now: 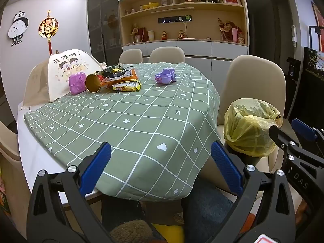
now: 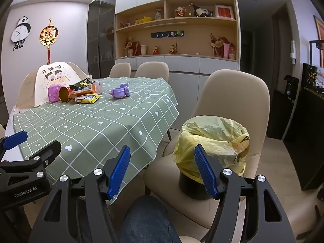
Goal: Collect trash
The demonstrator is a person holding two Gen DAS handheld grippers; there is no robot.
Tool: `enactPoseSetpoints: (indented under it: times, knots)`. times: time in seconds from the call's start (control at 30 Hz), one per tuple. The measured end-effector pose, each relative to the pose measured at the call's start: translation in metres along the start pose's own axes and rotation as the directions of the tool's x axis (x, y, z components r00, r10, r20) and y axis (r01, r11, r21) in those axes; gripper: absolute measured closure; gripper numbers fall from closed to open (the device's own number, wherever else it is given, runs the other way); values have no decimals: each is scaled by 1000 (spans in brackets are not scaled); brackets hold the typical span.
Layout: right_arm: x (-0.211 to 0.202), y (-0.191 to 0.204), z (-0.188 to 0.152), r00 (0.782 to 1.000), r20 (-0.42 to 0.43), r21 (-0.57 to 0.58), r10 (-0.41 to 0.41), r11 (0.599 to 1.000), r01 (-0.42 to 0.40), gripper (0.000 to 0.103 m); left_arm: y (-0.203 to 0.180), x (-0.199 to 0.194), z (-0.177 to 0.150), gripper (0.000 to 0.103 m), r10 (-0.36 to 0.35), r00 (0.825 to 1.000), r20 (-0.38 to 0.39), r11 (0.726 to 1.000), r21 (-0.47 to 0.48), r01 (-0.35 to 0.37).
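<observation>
Looking through the left wrist view: left gripper (image 1: 161, 167) spread wide, holding nothing, over the near edge of the green checked tablecloth (image 1: 121, 121); wrapper pile (image 1: 119, 79) and tipped paper cup (image 1: 93, 83) far off at 11 o'clock; yellow-lined bin (image 1: 250, 127) at 3 o'clock. Right wrist view: right gripper (image 2: 165, 171) agape, empty, bin (image 2: 212, 143) on chair (image 2: 232, 109) just ahead at 1 o'clock; wrappers (image 2: 85, 95) at 10 o'clock.

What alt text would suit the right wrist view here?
The open right hand-held gripper hovers before a small dark bin lined with a yellow plastic bag, which stands on a beige chair. To the left, a green checked tablecloth carries a far pile of snack wrappers beside a tipped gold paper cup.
</observation>
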State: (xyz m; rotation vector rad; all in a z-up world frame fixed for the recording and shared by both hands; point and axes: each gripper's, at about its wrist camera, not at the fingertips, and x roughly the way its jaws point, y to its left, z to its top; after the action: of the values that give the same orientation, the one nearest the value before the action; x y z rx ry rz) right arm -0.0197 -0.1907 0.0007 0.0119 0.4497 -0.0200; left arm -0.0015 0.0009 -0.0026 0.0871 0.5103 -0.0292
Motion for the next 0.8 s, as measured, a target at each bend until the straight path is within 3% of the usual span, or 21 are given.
enactPoseSetpoints:
  times: [0.8]
  knots:
    - [1, -3, -1, 1000, 3, 13, -12, 1000, 12, 41, -5, -1, 0, 9, -7, 1000, -5, 1000, 12, 7]
